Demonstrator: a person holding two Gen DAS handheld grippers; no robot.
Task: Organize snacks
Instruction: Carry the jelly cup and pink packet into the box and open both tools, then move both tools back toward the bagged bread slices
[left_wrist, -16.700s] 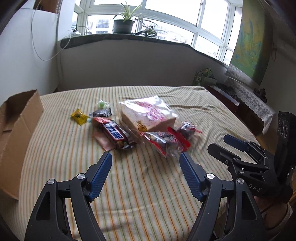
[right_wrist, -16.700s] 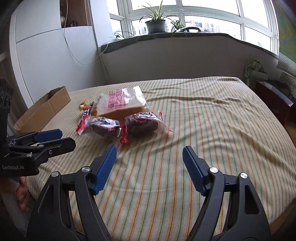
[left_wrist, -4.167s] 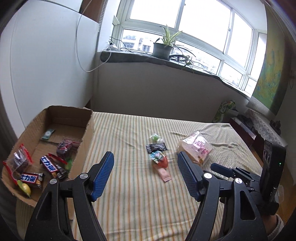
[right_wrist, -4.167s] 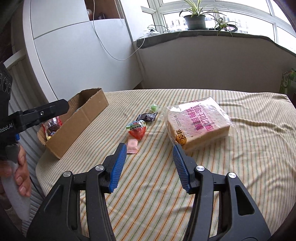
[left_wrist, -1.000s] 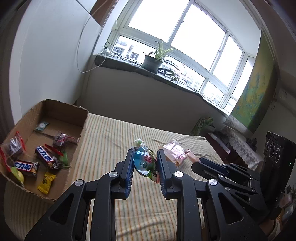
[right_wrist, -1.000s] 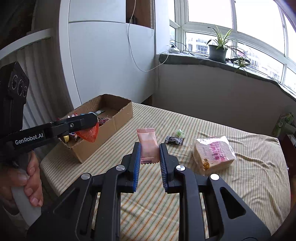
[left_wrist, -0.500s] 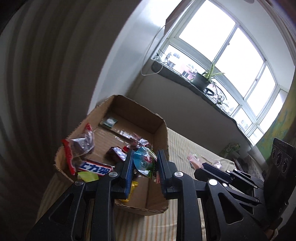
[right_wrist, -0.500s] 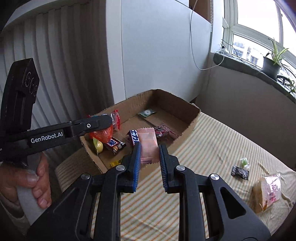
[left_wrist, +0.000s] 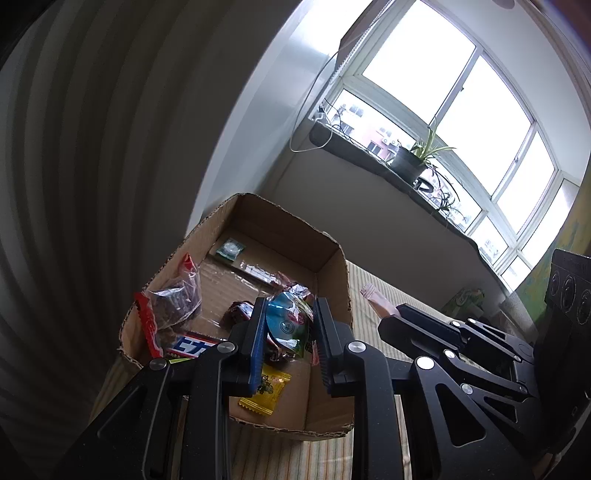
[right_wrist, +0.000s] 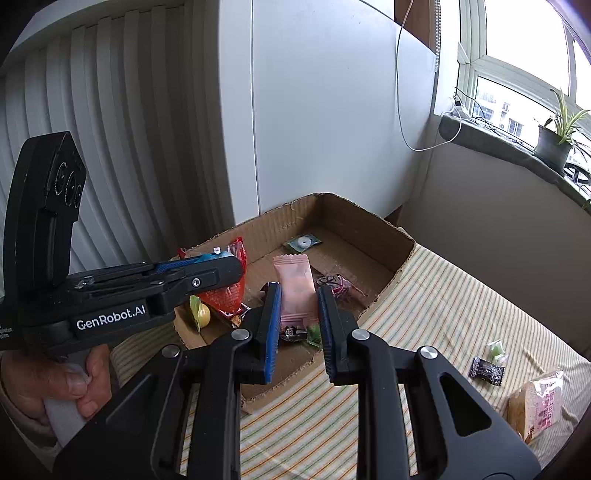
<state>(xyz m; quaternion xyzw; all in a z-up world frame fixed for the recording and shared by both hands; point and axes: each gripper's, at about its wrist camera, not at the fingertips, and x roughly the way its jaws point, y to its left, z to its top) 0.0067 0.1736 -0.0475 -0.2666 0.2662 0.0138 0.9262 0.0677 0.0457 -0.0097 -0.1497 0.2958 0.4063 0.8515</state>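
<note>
Cardboard box (right_wrist: 391, 254) mid-frame holding wrapped snacks and a chocolate bar (left_wrist: 192, 347), left gripper (left_wrist: 290, 332) clamping a blue-green packet (left_wrist: 286, 323) above it, right gripper (right_wrist: 297, 314) pinching a pink sachet (right_wrist: 295, 291), bread bag (right_wrist: 535, 406) lower right on striped cloth (right_wrist: 461, 314).

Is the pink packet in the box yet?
Not yet: the pink packet is clamped in the right gripper, held above the cardboard box.

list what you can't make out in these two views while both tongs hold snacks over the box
- Left wrist view: the blue-green packet hides the snacks under it in the cardboard box.
- Left wrist view: the right tongs cover most of the pink packet.
- Right wrist view: the bread bag is cut off by the edge.
- Right wrist view: the black candy print is too small to read.
</note>
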